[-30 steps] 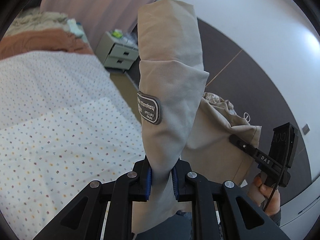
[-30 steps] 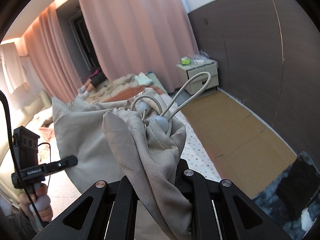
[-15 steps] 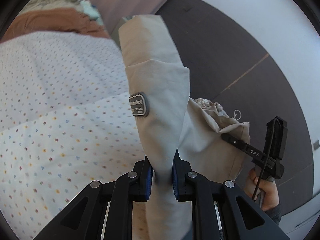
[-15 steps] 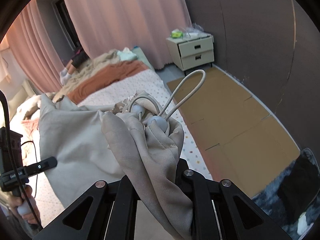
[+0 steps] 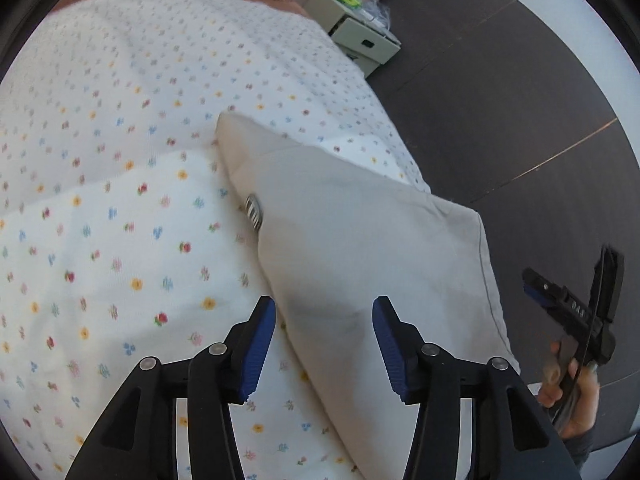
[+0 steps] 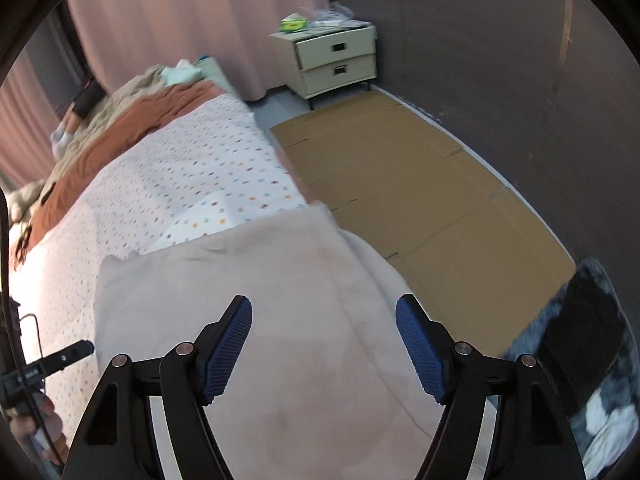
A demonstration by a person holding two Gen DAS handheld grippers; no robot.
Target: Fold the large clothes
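Beige garment (image 5: 360,240) lay folded on floral bed (image 5: 120,200), centre of both frames. We saw left gripper (image 5: 324,344) and right gripper (image 6: 324,348) spreading above it, pads off cloth, nothing pinched.

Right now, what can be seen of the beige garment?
The beige garment is plain woven cloth, folded to a broad flat panel with a stitched edge and a small oval patch. It lies on the floral bedspread, near the bed's edge. Both grippers' jaws are opening above it; no pad presses on it.
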